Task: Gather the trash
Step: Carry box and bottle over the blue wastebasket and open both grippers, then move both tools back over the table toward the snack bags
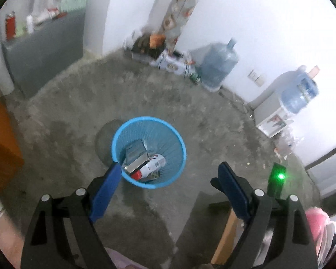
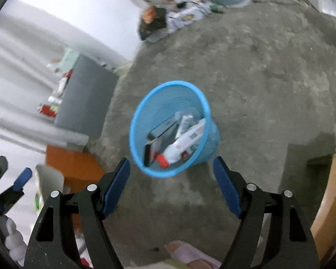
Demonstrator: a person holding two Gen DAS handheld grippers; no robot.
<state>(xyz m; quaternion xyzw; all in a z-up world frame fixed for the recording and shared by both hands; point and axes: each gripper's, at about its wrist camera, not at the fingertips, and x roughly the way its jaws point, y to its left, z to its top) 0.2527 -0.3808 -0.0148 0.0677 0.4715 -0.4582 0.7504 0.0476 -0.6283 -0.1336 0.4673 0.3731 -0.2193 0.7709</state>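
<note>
Left gripper [image 1: 169, 170] nearest in its own view, blue fingers [image 1: 107, 190] spread wide, nothing between them. Right gripper [image 2: 171, 164] likewise, fingers [image 2: 117, 186] wide apart and empty. Left gripper also shows at the far left edge of the right wrist view.

Just beyond both sets of fingertips: blue mesh trash bin [image 1: 149, 152], upright on the grey concrete floor [image 1: 212, 123], not touched by either gripper. In the left view its near rim sits just behind the left fingertip. Inside the bin: a white bottle with a red cap [image 2: 183, 143] lying tilted, cap toward the near side, and a dark flat box [image 2: 161, 139] leaning against the left wall of the bin. Other scraps in the bottom, too blurred to tell.

Near left: orange cabinet [image 2: 74, 165]. Near right: cardboard box edge [image 2: 333, 190].

Further left: grey cabinet [image 1: 44, 51] with bottles on top. Far wall: pile of bags and packaging [image 1: 159, 51], a tall patterned roll [image 1: 181, 11] leaning upright, a large blue water jug [image 1: 217, 65] on the floor. Far right: water dispenser with a jug on top [image 1: 289, 103].
</note>
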